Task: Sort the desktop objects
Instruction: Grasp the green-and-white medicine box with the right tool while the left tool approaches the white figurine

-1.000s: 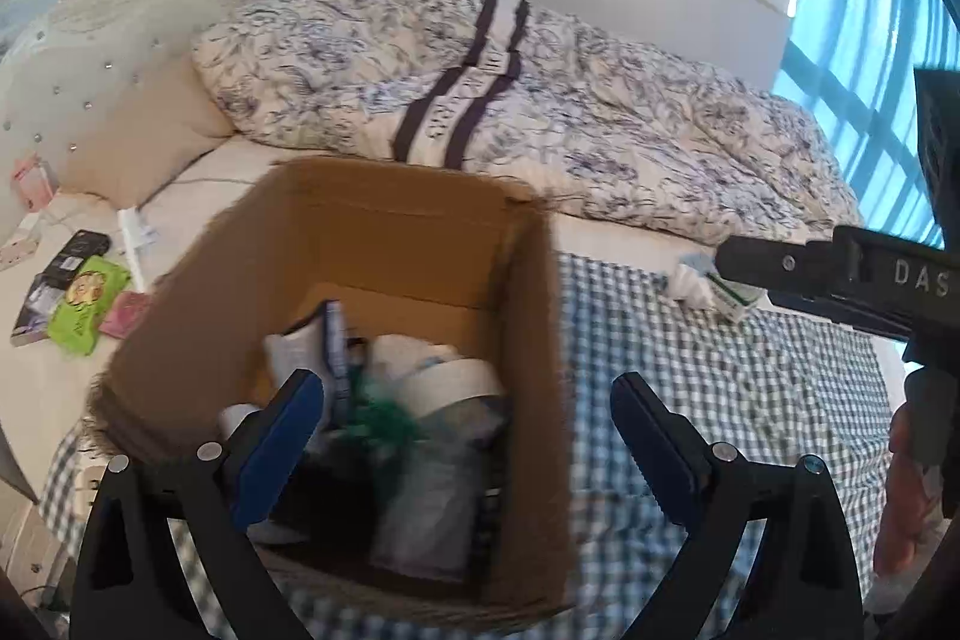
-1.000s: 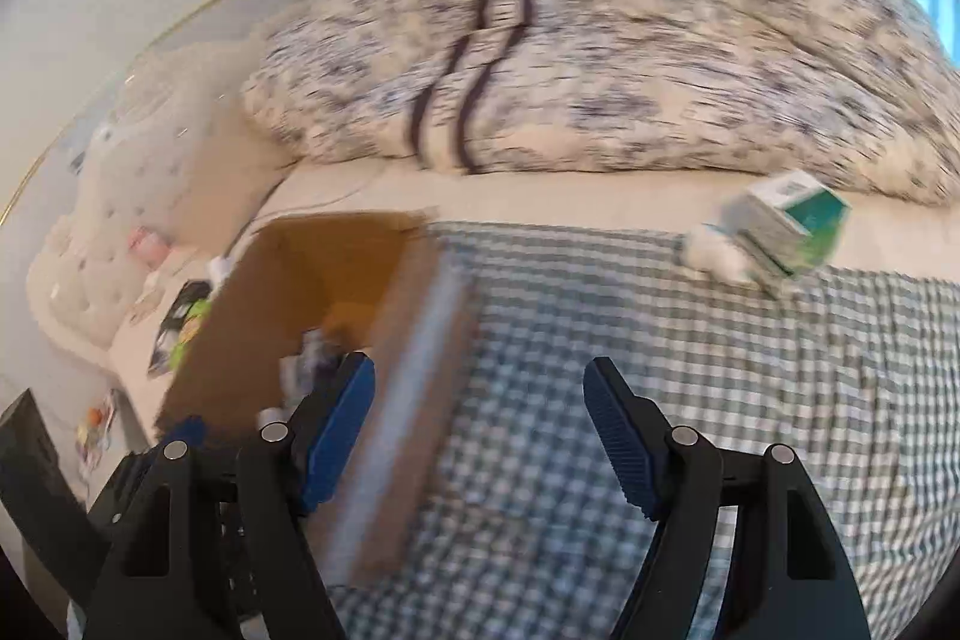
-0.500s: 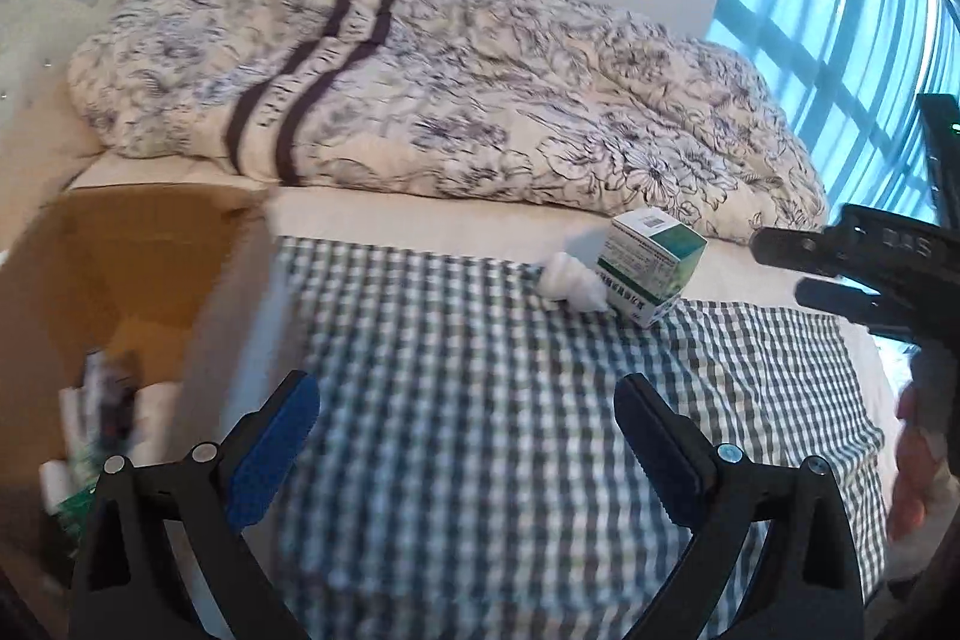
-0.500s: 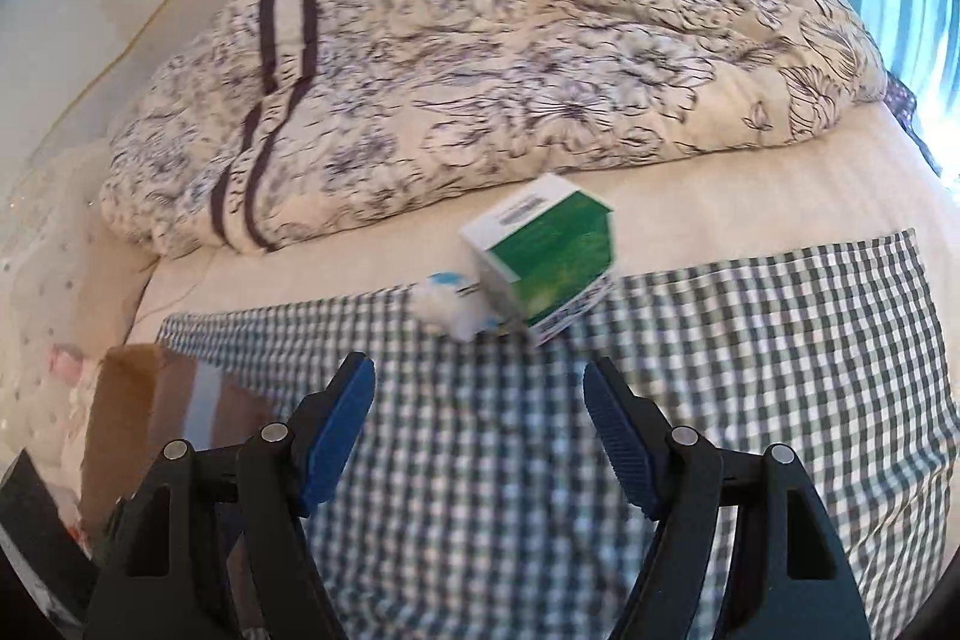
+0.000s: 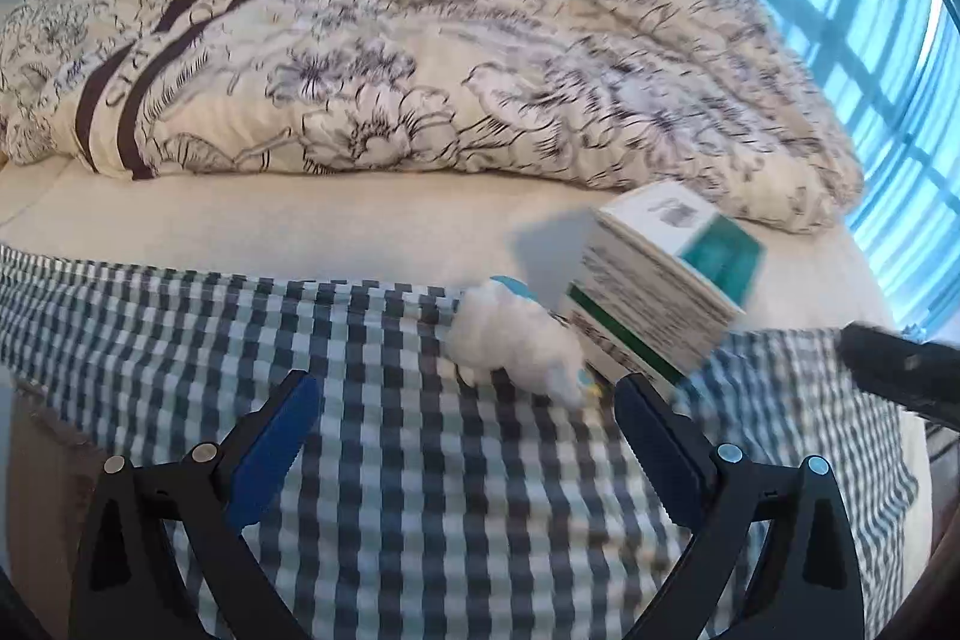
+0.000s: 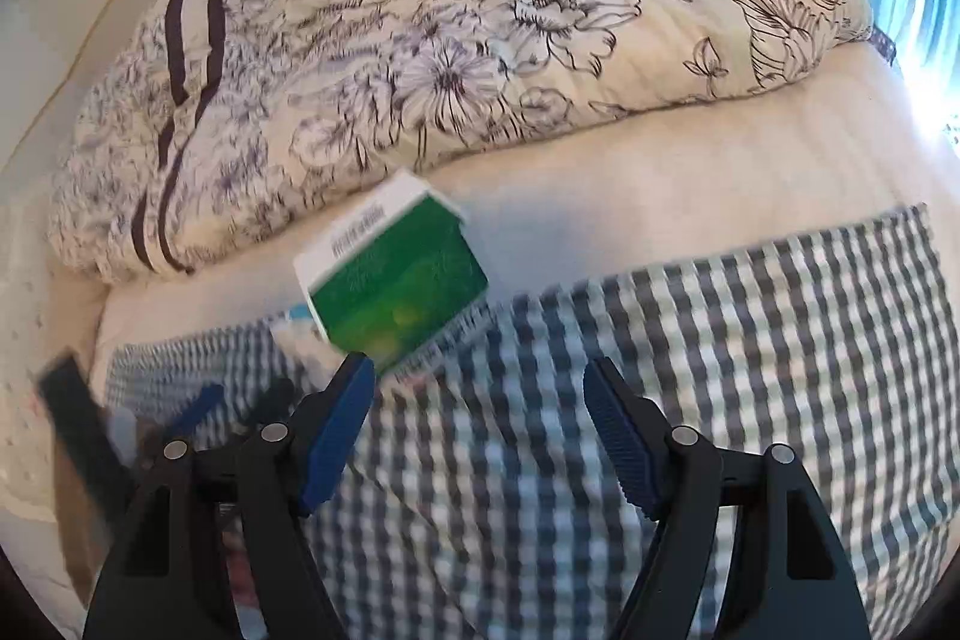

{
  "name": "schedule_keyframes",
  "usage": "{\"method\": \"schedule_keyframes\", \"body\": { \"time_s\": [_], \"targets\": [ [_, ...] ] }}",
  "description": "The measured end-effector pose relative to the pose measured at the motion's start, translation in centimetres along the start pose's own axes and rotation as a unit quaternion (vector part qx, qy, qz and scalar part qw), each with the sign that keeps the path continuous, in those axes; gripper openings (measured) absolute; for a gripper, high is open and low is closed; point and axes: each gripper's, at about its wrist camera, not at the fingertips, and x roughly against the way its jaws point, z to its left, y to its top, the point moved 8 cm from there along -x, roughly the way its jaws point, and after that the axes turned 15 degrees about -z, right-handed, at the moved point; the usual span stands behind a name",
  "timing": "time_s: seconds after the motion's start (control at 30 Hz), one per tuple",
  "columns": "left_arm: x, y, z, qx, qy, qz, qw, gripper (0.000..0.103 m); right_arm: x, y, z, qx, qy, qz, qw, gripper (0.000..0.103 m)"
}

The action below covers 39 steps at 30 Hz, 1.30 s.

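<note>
The carton (image 5: pixel 660 280) sits tilted at the far edge of the checked cloth (image 5: pixel 390 460), with the fluffy wad (image 5: pixel 516 340) touching its left side (as the left wrist view shows it). Behind both lies bare sheet (image 5: pixel 300 214), then the heaped quilt (image 5: pixel 420 39); the window (image 5: pixel 888 69) stands at far right.

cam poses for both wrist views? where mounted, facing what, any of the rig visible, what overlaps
Left wrist: on the left hand-held gripper, facing along its open fingers over the checked cloth at the white fluffy item and green-and-white box; right hand-held gripper's tip at right edge.
Right wrist: on the right hand-held gripper, fingers open, facing the same box from its other side; left hand-held gripper blurred at lower left.
Shared: box, cloth, floral duvet.
</note>
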Motion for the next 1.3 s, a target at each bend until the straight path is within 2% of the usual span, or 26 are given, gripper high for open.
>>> {"method": "schedule_keyframes", "body": {
  "time_s": [0.13,0.23,0.33,0.53,0.67,0.73,0.77,0.8,0.87,0.93,0.97,1.0,1.03,1.07,1.1,1.2,1.3],
  "targets": [
    [-2.0,-0.6,1.9,0.064,0.019,0.036,0.9971,0.101,-1.7,2.2,0.9,-0.019,0.003,-0.001,1.0,0.072],
    [-3.2,-1.2,3.0,0.127,0.019,0.067,0.9895,0.101,-3.4,3.2,1.9,-0.034,0.001,0.012,0.999,0.072],
    [-3.9,-1.0,3.1,0.181,0.013,0.081,0.9801,0.101,-5.0,3.9,2.6,-0.06,-0.008,0.025,0.998,0.072],
    [-5.9,-0.1,2.1,0.192,0.007,0.077,0.9784,0.103,-7.9,3.1,2.8,-0.118,-0.025,0.056,0.991,0.073],
    [-6.7,-0.1,2.5,0.211,0.006,0.066,0.9753,0.103,-9.3,2.3,2.8,-0.147,-0.036,0.065,0.986,0.076],
    [-6.5,-0.2,2.4,0.202,0.007,0.064,0.9772,0.103,-10.2,2.3,2.1,-0.169,-0.054,0.053,0.983,0.081],
    [-6.5,-0.2,2.3,0.196,0.006,0.064,0.9785,0.103,-10.8,2.2,1.9,-0.179,-0.053,0.056,0.981,0.09],
    [-6.5,-0.3,2.3,0.192,0.003,0.064,0.9793,0.103,-11.7,1.9,1.7,-0.193,-0.05,0.062,0.978,0.096],
    [-6.5,-0.4,2.4,0.193,-0.004,0.061,0.9793,0.103,-13.0,1.5,1.6,-0.216,-0.028,0.071,0.973,0.099],
    [-6.4,-0.5,2.6,0.196,-0.009,0.06,0.9788,0.103,-14.5,0.6,1.8,-0.258,0.02,0.091,0.962,0.098],
    [-6.3,-0.5,2.7,0.196,-0.009,0.059,0.9787,0.103,-15.2,-0.2,1.7,-0.293,0.045,0.109,0.949,0.098],
    [-6.2,-0.5,2.8,0.196,-0.011,0.057,0.9789,0.103,-15.4,-0.6,1.5,-0.322,0.059,0.111,0.938,0.098],
    [-6.2,-0.6,2.8,0.195,-0.013,0.056,0.9792,0.103,-15.2,-0.6,1.3,-0.335,0.067,0.1,0.934,0.095],
    [-6.1,-0.6,2.8,0.193,-0.015,0.055,0.9794,0.103,-14.6,-0.1,1.3,-0.319,0.077,0.075,0.941,0.083],
    [-6.1,-0.6,2.8,0.193,-0.016,0.055,0.9796,0.103,-13.8,0.3,1.5,-0.297,0.084,0.056,0.95,0.079],
    [-6.1,-0.5,2.8,0.191,-0.02,0.058,0.9798,0.103,-9.5,1.9,1.1,-0.209,0.062,-0.013,0.976,0.079],
    [-6.2,-0.3,2.7,0.201,-0.016,0.063,0.9775,0.103,-4.8,3.1,-0.3,-0.141,0.036,-0.072,0.987,0.079]
  ]
}}
